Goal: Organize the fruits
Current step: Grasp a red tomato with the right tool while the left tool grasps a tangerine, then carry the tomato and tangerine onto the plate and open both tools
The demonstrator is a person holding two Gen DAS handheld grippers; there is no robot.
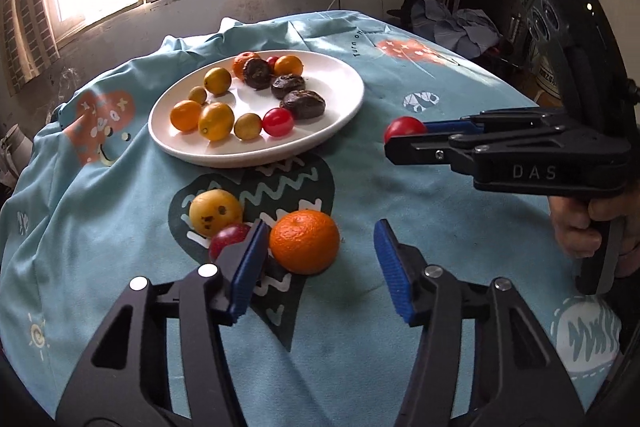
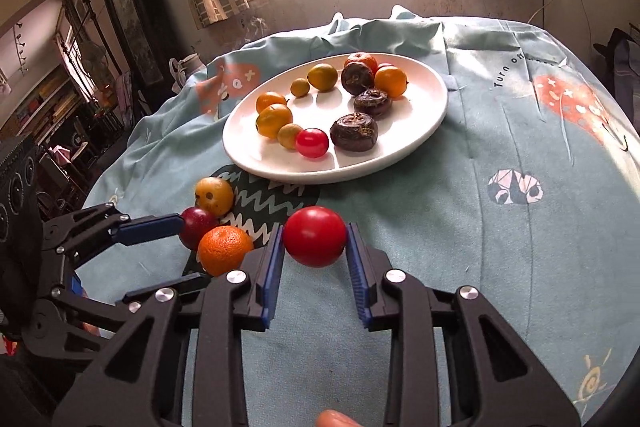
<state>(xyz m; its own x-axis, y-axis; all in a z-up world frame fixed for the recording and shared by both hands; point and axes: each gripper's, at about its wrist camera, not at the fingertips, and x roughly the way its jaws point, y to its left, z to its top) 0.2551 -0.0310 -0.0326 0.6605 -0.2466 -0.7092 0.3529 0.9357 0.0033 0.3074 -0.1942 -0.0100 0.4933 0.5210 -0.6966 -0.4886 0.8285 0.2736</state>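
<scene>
Red tomato (image 2: pixel 314 237) pinched in right gripper (image 2: pixel 315 254); left gripper (image 1: pixel 320 269) spread wide, holding nothing, beside orange (image 1: pixel 304 241).

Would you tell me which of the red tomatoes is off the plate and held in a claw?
The red tomato gripped by the right claw above the cloth; the other bright one lies on the white plate.

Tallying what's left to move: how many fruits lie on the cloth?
3, clustered before the plate: a spotted yellow fruit, a dark red fruit, an orange mandarin. A red tomato is held in the right tool.
</scene>
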